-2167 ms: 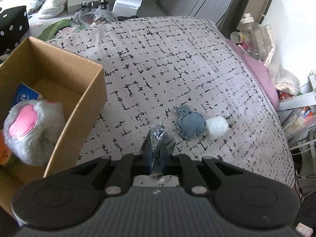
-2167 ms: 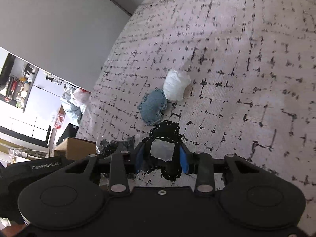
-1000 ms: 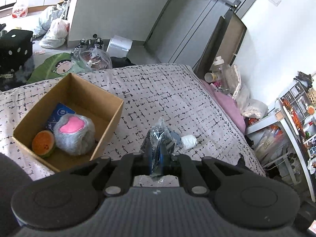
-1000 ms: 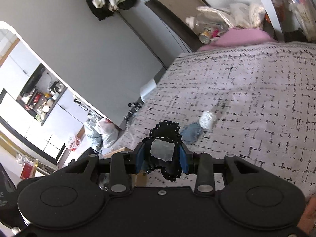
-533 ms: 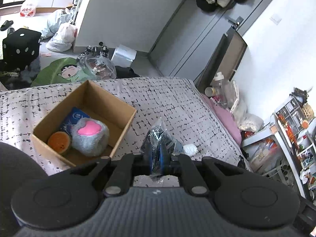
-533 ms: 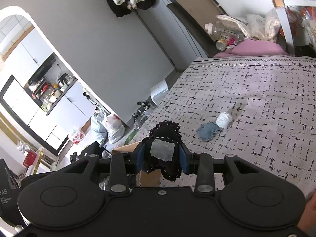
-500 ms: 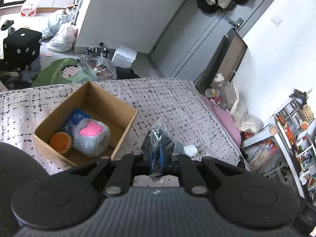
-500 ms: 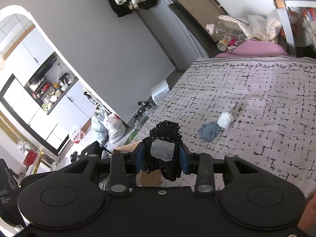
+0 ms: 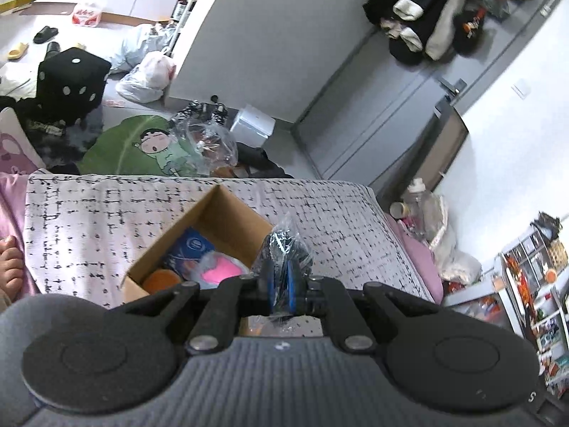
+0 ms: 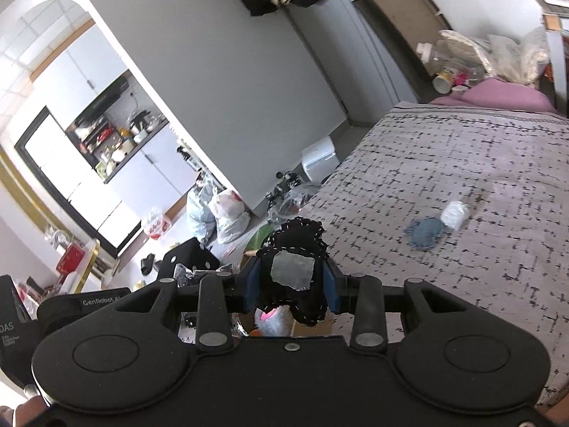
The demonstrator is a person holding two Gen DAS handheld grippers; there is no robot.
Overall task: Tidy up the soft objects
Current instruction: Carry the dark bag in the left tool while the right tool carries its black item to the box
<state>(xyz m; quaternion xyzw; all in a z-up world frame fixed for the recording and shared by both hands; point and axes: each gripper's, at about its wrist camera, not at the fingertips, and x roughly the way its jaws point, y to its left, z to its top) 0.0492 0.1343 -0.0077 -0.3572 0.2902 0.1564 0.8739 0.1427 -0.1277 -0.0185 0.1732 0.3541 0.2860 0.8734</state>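
My left gripper (image 9: 282,286) is shut on a dark item in a clear plastic bag (image 9: 284,249) and holds it high above the right edge of an open cardboard box (image 9: 217,213) on the bed. In the box lie a grey and pink plush (image 9: 217,270), an orange round toy (image 9: 161,281) and a blue packet (image 9: 190,247). My right gripper (image 10: 290,283) is shut on a black fabric pouch with white stitching (image 10: 295,270), raised above the box; the plush (image 10: 270,320) shows below it. A blue denim pouch (image 10: 425,231) and a white soft ball (image 10: 453,213) lie together on the bedspread.
The patterned grey bedspread (image 9: 89,213) covers the bed. A bare foot (image 9: 10,267) rests at its left edge. The floor beyond holds a black dice cushion (image 9: 71,78), plastic bags (image 9: 145,74), a green mat (image 9: 142,146) and a white box (image 9: 252,124). Shelves (image 9: 533,284) stand at right.
Both grippers have risen well above the bed with their items and swung left toward the cardboard box; the denim pouch and white ball have stayed on the bedspread, now farther off.
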